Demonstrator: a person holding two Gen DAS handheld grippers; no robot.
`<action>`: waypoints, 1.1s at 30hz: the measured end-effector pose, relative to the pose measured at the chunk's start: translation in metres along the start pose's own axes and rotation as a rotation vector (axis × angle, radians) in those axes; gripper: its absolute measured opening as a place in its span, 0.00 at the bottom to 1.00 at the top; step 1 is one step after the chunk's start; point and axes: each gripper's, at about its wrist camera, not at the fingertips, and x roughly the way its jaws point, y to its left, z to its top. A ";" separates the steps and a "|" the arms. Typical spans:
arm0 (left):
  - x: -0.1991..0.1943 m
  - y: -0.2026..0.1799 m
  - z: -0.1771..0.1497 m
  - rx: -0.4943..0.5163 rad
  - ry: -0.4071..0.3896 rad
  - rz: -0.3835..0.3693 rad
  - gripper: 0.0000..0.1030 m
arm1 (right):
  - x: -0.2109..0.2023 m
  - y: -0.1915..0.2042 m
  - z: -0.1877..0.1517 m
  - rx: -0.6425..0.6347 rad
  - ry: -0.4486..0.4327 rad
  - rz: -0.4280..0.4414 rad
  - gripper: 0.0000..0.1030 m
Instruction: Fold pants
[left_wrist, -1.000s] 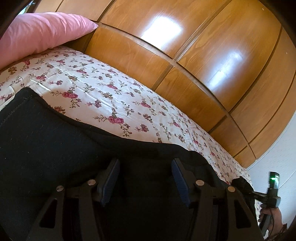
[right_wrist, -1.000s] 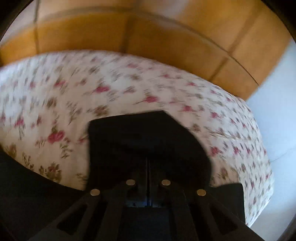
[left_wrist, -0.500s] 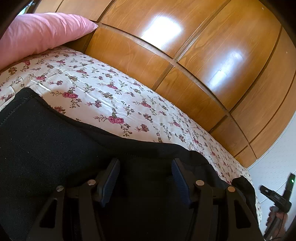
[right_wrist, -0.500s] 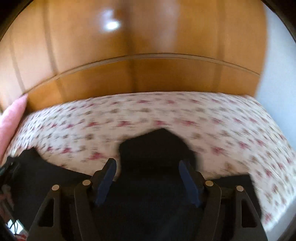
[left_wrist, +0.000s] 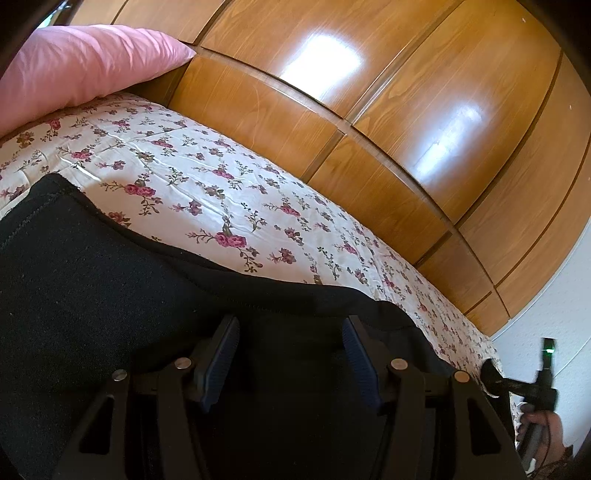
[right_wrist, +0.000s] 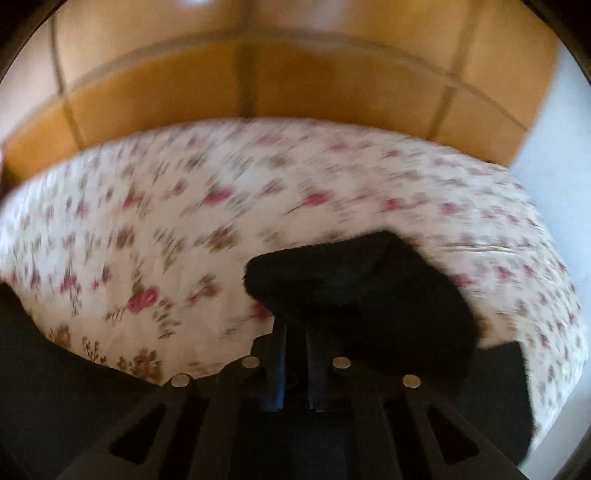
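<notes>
Black pants (left_wrist: 92, 295) lie spread on a floral bedsheet (left_wrist: 221, 192). My left gripper (left_wrist: 290, 354) hovers over their upper edge, open, its blue pads (left_wrist: 221, 350) wide apart with only flat cloth beneath. In the right wrist view my right gripper (right_wrist: 295, 332) is shut, its fingers pinching a bunched end of the pants (right_wrist: 362, 291), which stands up from the sheet (right_wrist: 147, 221). That view is blurred by motion. The right gripper (left_wrist: 543, 384) also shows at the far right of the left wrist view, held by a hand (left_wrist: 543, 421).
A pink pillow (left_wrist: 74, 70) lies at the head of the bed, top left. Glossy wooden wardrobe doors (left_wrist: 369, 110) run along the far side of the bed. A white wall (left_wrist: 554, 325) meets the bed's foot at the right.
The right gripper opened over the bunched pant end half a second ago and has shut on it again, swinging its view as it went. The left gripper has stayed still and open.
</notes>
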 end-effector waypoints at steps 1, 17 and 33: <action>0.000 0.000 0.000 -0.001 -0.001 -0.002 0.57 | -0.017 -0.019 -0.002 0.054 -0.046 0.015 0.08; 0.000 0.001 0.000 -0.002 0.000 0.002 0.57 | -0.055 -0.263 -0.139 0.809 -0.194 0.197 0.19; 0.000 0.001 0.000 -0.003 0.001 0.001 0.57 | -0.101 -0.267 -0.079 0.797 -0.443 0.439 0.06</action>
